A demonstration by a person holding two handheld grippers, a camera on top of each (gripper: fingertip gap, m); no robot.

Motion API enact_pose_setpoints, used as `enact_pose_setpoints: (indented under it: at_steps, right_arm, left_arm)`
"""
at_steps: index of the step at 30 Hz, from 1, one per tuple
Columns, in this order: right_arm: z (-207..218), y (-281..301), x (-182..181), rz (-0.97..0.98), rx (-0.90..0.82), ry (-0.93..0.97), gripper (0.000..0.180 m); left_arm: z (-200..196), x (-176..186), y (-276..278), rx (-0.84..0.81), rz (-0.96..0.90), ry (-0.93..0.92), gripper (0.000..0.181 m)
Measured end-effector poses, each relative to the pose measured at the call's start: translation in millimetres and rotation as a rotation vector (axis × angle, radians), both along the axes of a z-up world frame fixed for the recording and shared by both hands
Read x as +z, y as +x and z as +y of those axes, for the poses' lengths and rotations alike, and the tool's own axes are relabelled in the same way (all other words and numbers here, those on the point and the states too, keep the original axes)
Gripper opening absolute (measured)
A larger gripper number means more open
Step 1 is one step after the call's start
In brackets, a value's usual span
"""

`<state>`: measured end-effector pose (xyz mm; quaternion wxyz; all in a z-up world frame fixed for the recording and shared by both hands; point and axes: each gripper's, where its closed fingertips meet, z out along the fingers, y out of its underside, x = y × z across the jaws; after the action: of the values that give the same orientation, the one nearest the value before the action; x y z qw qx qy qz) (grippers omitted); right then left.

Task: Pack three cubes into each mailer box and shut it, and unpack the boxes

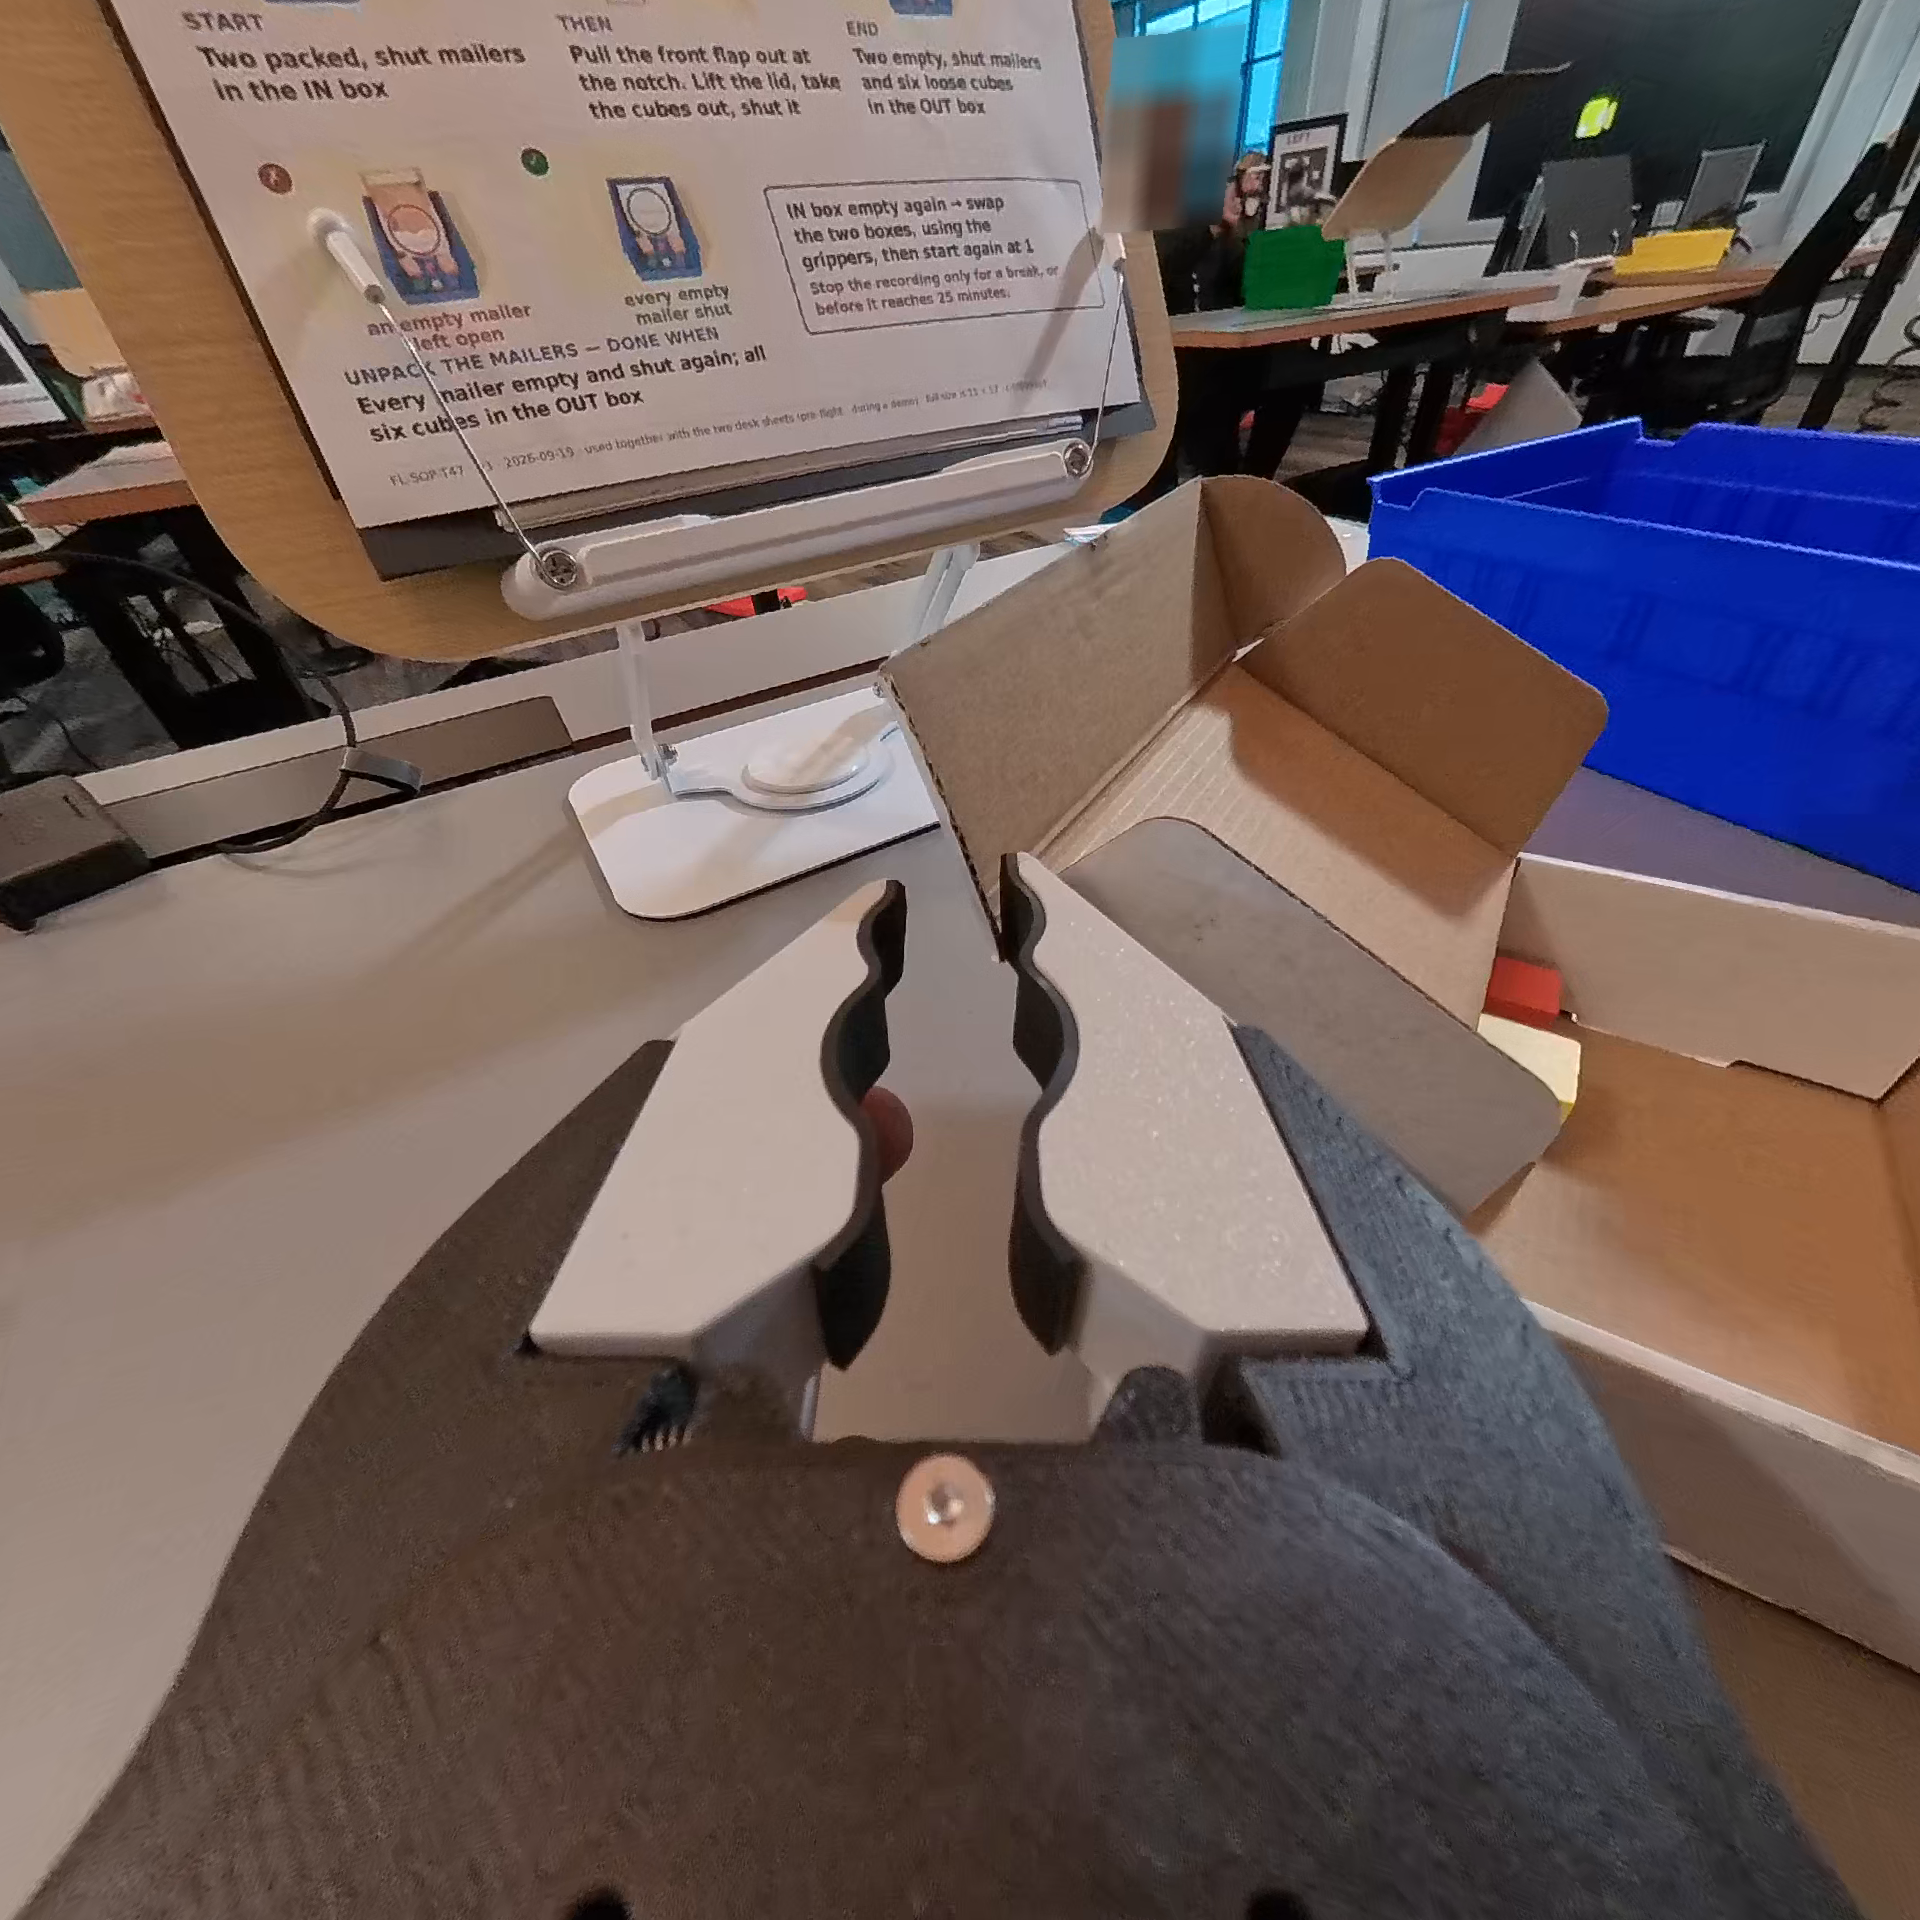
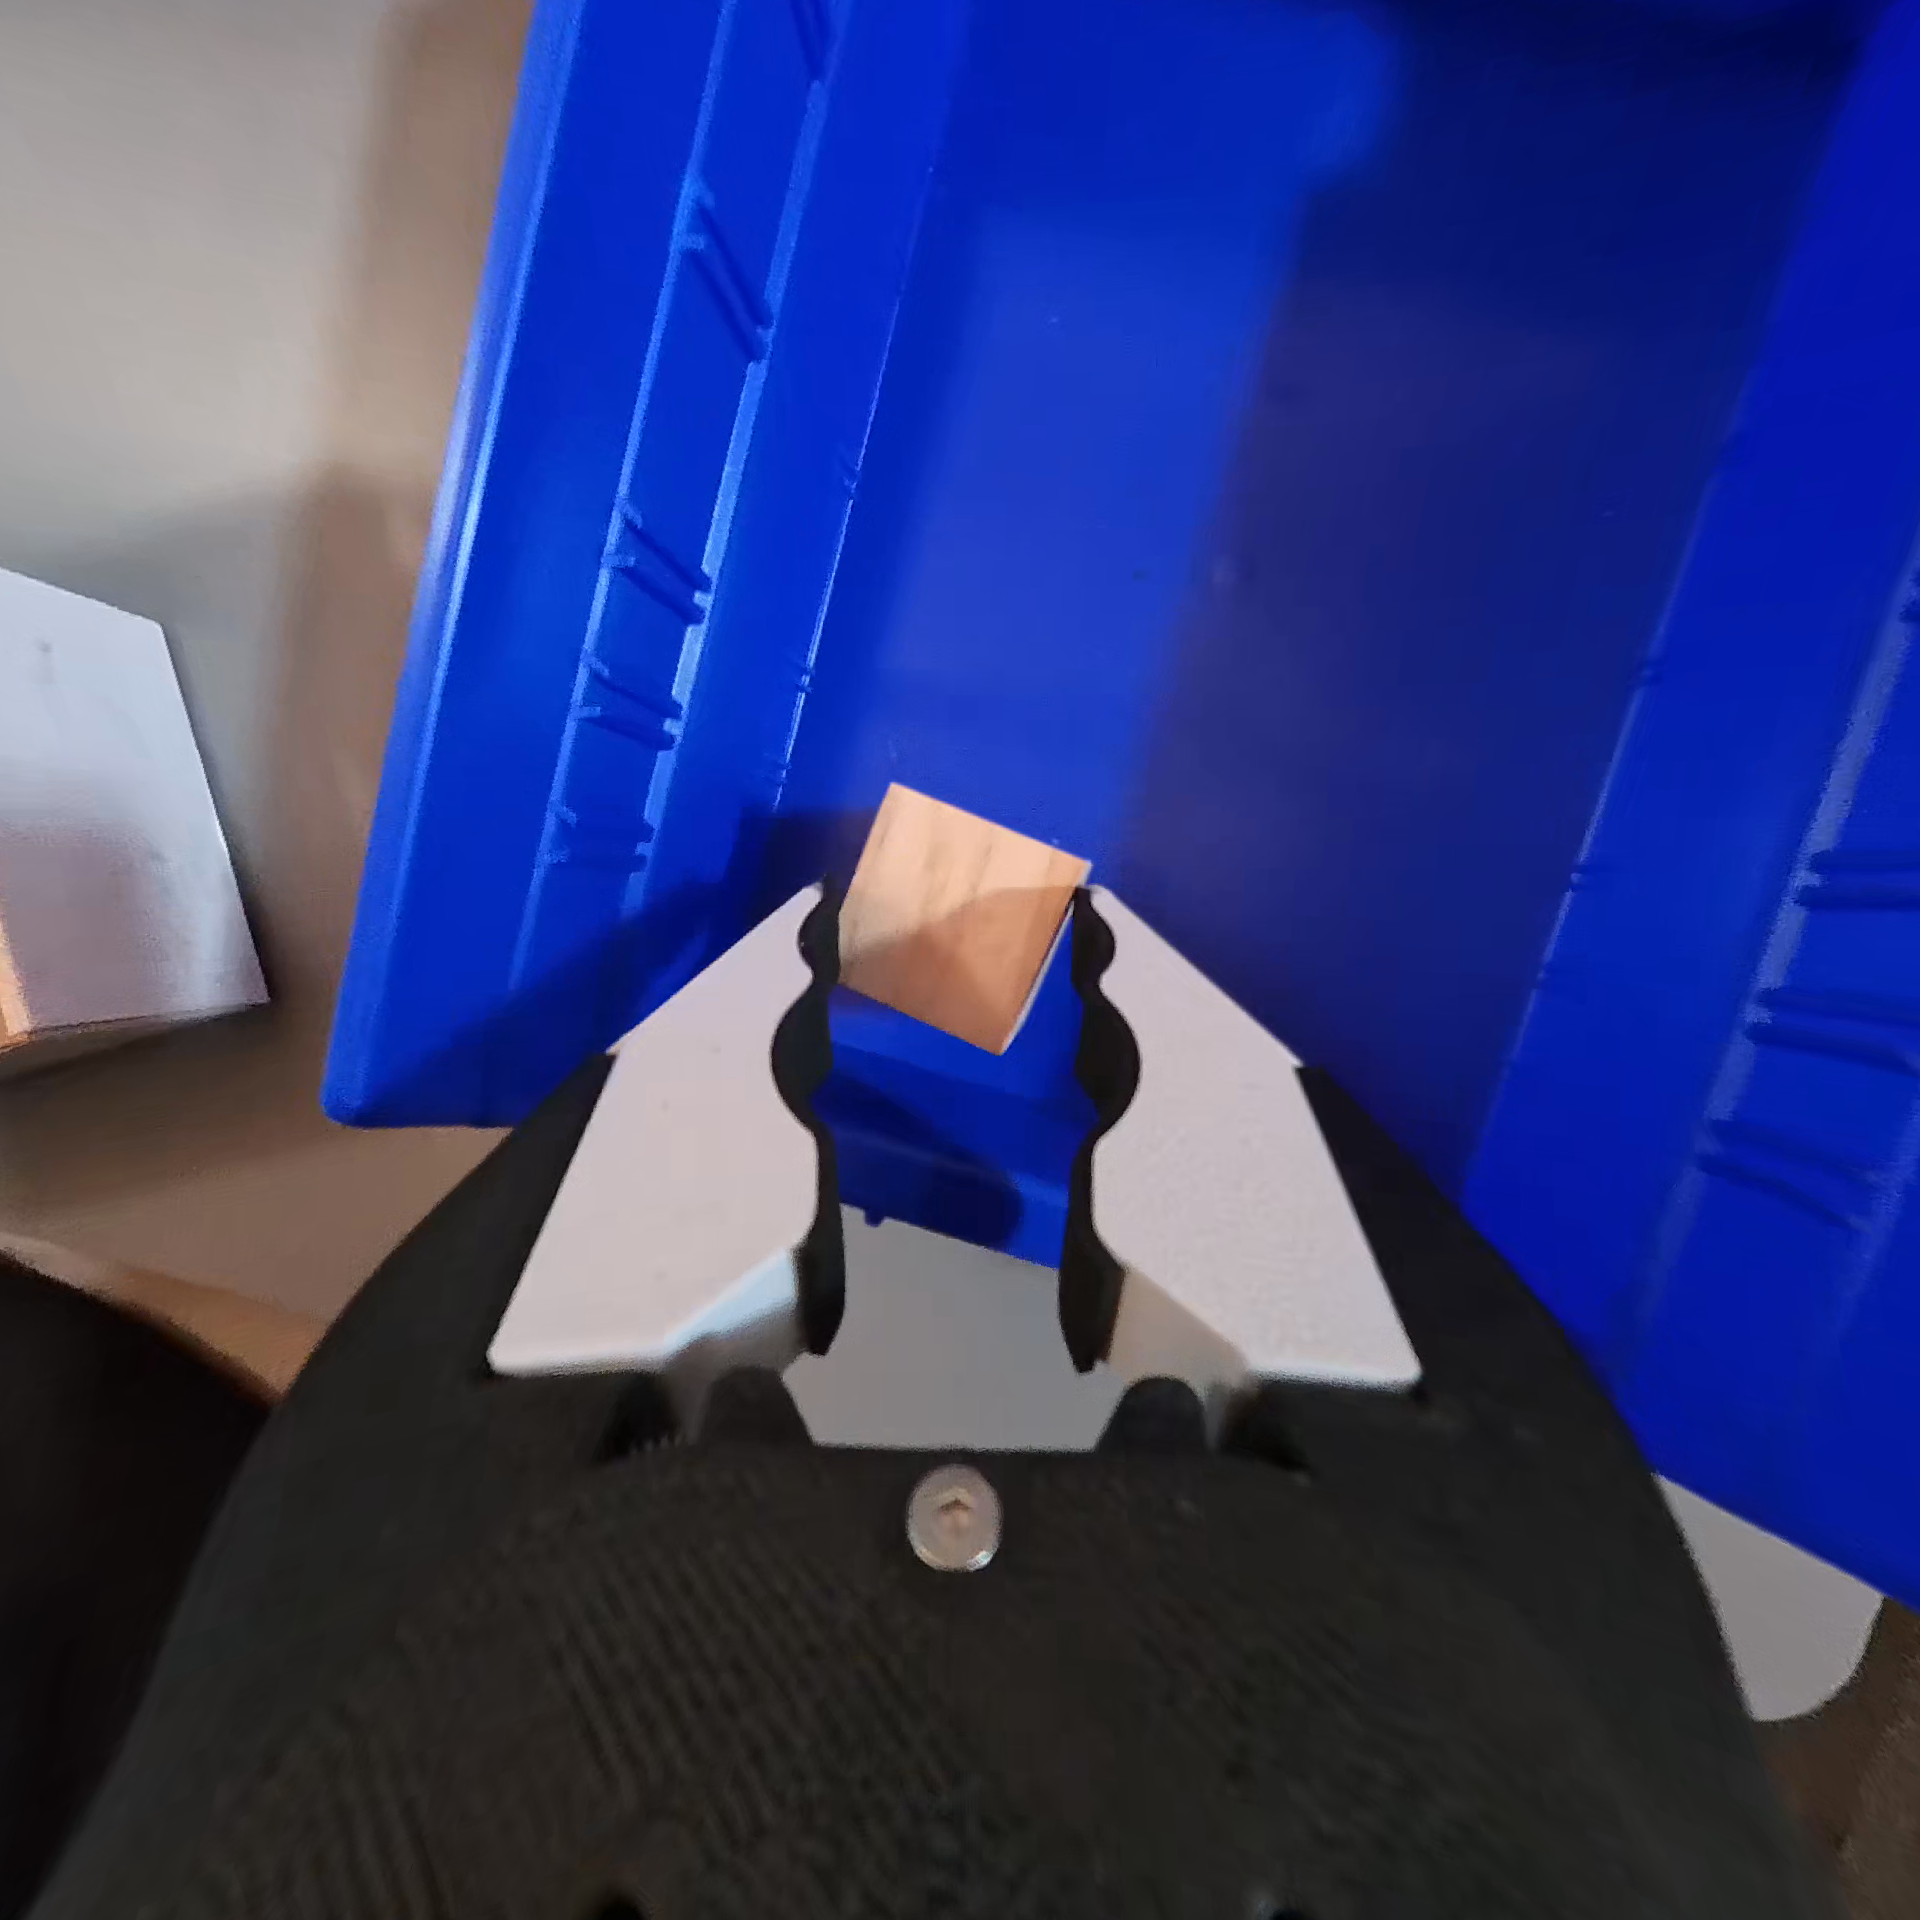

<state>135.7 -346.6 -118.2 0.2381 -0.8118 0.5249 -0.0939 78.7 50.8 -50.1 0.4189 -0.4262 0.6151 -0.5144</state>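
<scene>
1. The mailer box (image 1: pixel 1299 790) stands open on the grey table (image 1: pixel 260 1091) in the left wrist view, its lid raised and its brown side flaps spread, just right of the left gripper (image 1: pixel 951 883). That gripper's jaws stand a small gap apart with nothing between them; the right fingertip (image 1: pixel 1023 894) lies against the corrugated edge of the lid. Inside the box a red cube (image 1: pixel 1522 987) and a pale yellow cube (image 1: pixel 1538 1060) show past a grey flap. A second open mailer (image 1: pixel 1714 1195) lies nearer the camera on the right. Behind them sits a blue bin (image 1: pixel 1662 623), and a tilted instruction sheet on a white stand (image 1: pixel 727 810) fills the upper left

2. In the right wrist view, the right gripper (image 2: pixel 954 894) is clamped on a plain wooden cube (image 2: pixel 956 914), held at the fingertips over the inside of the blue bin (image 2: pixel 1195 468). The cube is tilted, one corner pointing down toward the camera. A second blue bin (image 2: pixel 1714 935) stands just to the right. Part of a white mailer (image 2: pixel 104 831) rests on the table (image 2: pixel 208 312) at the left edge
</scene>
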Motion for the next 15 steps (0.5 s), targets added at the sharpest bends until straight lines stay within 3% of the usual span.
enact_pose_setpoints:
  at_steps: [1, 15]
  right_arm:
    - [1.9, -1.4, -2.5, 0.013, 0.007, -0.001, 0.045]
    - [1.8, -14.1, -4.6, 0.061, 0.039, -0.07, 0.046]
  left_arm:
    - [0.1, -0.2, -0.1, -0.002, 0.001, -0.002, 0.017]
    - [0.0, 2.0, -1.5, -0.018, -0.007, -0.015, 0.018]
